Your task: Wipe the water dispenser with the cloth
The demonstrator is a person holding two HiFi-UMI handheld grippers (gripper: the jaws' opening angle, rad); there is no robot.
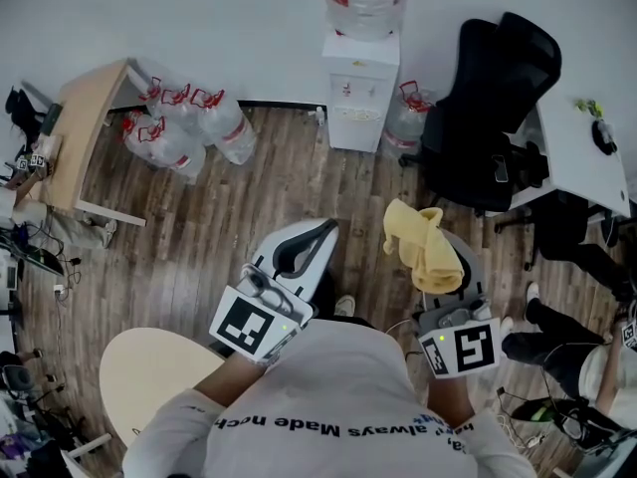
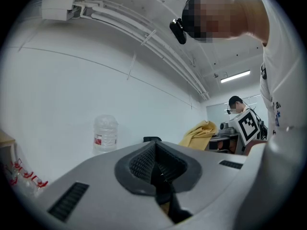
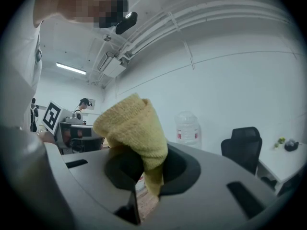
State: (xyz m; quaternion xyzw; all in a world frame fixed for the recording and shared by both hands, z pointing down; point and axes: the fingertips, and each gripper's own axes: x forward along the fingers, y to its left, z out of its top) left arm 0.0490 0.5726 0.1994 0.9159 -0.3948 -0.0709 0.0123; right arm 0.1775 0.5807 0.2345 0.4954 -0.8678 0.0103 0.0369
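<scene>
Head view: water dispenser (image 1: 360,93) against the far wall, well apart from both grippers, with a black office chair (image 1: 488,108) just beside it. Nearer, right gripper (image 3: 144,186) clenched on a yellow cloth (image 1: 423,247), bunched and flopped over the jaws. Left gripper (image 2: 156,176) pressed together on nothing.

Likely trouble: only a thin fold pinched, so could slip free under a firm wipe, or smear rather than wipe while bunched like this.

Pinch visible only in right gripper view, buried under the bunch in head view. Dispenser's body visible only in head view; from the grippers, just its bottle (image 3: 187,126).
</scene>
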